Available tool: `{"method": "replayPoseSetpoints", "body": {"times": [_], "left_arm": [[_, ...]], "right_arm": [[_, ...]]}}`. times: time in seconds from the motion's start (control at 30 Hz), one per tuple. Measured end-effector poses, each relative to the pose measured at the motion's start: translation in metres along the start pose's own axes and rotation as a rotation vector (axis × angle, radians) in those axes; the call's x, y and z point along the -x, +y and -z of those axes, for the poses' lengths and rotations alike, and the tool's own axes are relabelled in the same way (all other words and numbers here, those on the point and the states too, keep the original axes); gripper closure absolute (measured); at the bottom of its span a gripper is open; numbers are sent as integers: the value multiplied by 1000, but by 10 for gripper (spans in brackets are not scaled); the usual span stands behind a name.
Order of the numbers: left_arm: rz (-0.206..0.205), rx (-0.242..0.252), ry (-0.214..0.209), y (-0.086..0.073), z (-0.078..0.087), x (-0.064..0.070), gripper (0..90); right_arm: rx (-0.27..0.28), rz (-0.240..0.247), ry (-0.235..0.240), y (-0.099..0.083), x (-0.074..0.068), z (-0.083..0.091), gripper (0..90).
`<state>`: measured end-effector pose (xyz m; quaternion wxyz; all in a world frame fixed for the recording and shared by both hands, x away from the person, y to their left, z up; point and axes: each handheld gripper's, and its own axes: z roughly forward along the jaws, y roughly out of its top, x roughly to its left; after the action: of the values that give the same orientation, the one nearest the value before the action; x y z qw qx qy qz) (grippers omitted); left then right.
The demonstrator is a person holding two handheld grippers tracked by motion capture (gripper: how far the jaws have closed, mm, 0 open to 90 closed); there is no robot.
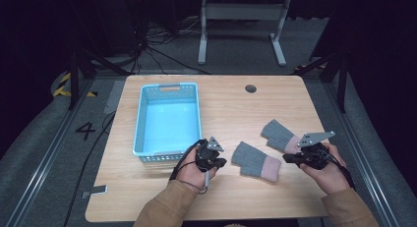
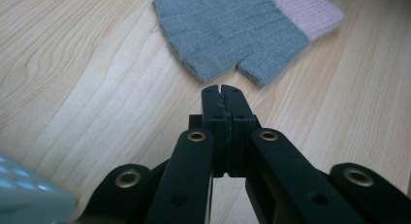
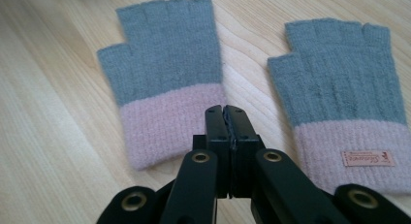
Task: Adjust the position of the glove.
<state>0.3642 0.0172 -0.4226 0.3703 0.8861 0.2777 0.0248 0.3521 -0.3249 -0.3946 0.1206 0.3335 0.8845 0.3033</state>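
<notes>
At the near edge of the wooden table [image 1: 147,197], a person's two forearms in tan sleeves are coming in, each hand holding a gripper. The left gripper [image 1: 220,162] is sitting low over the wood, its jaws clenched together on nothing, pointing toward the near glove [image 1: 255,161], which is lying flat just beside its tips. In the left gripper view that glove's grey finger end is lying just past the jaws, with its pink cuff further off. The right gripper [image 1: 289,158] is hovering at the right, jaws likewise pressed together and empty, its tips sitting between the two cuffs. In the right gripper view the closed jaws are overlapping the pink cuff of the near glove, while the far glove [image 3: 344,93] is lying beside it, apart from it, with a small label on its cuff. Further back on the left, a light blue basket [image 1: 140,124] is standing on the table, close to the left gripper.
</notes>
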Motion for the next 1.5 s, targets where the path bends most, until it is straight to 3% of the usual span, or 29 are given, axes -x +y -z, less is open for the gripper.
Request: {"method": "replayPoseSetpoints", "body": {"times": [0.3, 0.57, 0.73, 0.77, 1.07, 1.5], "left_arm": [[-13, 13, -9, 12, -3, 0, 900], [-24, 0, -17, 15, -27, 1, 900], [-35, 16, 0, 17, -36, 2, 899], [-35, 23, 21, 17, -41, 1, 899], [-32, 32, 28, 21, -58, 1, 894], [-25, -16, 38, 20, -64, -2, 896]], "right_arm": [[21, -3, 27, -12, -6, 6, 900], [18, 23, 71, -14, -19, -2, 900], [8, 38, 102, -15, -24, -7, 900], [1, 43, 117, -15, -26, -11, 900], [-10, 66, 146, -15, -37, -19, 900], [-41, 105, 203, -16, -49, -33, 900]]}}
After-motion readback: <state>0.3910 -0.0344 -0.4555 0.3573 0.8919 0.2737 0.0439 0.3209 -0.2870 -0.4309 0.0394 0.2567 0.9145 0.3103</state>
